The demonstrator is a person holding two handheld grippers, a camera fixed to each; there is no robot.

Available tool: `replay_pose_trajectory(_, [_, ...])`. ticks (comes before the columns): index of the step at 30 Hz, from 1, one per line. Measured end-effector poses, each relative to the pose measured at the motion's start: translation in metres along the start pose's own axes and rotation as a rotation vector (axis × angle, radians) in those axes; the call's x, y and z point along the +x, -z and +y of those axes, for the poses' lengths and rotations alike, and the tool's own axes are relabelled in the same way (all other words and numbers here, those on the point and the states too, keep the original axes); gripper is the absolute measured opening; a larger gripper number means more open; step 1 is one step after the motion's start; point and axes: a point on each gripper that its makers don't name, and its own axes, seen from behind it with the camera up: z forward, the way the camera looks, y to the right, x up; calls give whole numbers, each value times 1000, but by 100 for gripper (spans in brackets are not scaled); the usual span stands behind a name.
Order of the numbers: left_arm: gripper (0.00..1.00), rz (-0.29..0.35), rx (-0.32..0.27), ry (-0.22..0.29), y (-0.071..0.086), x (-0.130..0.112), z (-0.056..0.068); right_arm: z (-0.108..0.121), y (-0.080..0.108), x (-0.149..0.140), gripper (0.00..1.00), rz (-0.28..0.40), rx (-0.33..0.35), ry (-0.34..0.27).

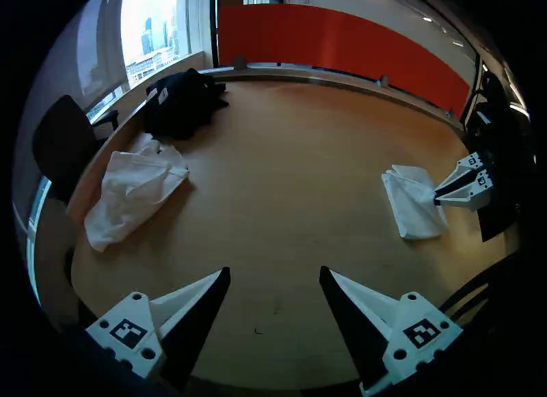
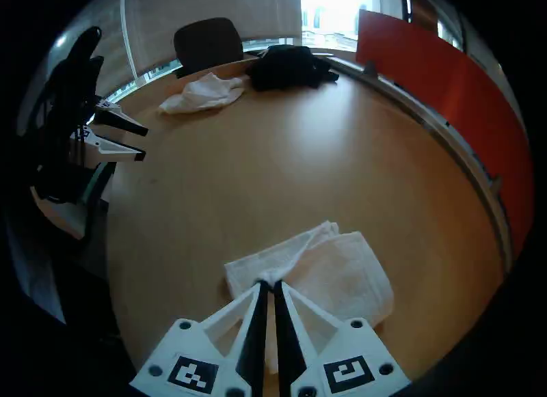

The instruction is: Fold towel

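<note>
1. The folded white towel (image 2: 328, 274) lies on the wooden table (image 2: 273, 165), at its near edge in the right gripper view.
2. The right gripper (image 2: 271, 285) is clenched on the towel's near edge, fingers almost together.
3. The left gripper (image 1: 273, 277) hovers released over bare wood, fingers wide apart.
4. Far across lie a crumpled white cloth (image 1: 133, 188) and a black bundle (image 1: 181, 103), with a chair (image 1: 61, 141) beyond.

A wooden table (image 1: 294, 158) is spread beneath the left gripper (image 1: 273, 269). A black bundle (image 1: 181, 103) is laid far ahead to its left, a dark chair (image 1: 61, 144) is set further left off the table's edge, and a red panel (image 1: 342, 45) is seen straight ahead beyond it.
</note>
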Motion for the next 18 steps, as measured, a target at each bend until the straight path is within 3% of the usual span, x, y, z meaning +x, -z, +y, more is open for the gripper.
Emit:
replay_pose_trajectory(13, [97,0,1,7,2,-3,-2,-1,3,-1,10,-1,-7,6])
replay_pose_trajectory(15, [97,0,1,8,3,-4,-1,-1,3,-1,19,-1,-9,5])
replay_pose_trajectory(18, [97,1,2,7,4,-4,-1,-1,4,-1,48,1,-12,2])
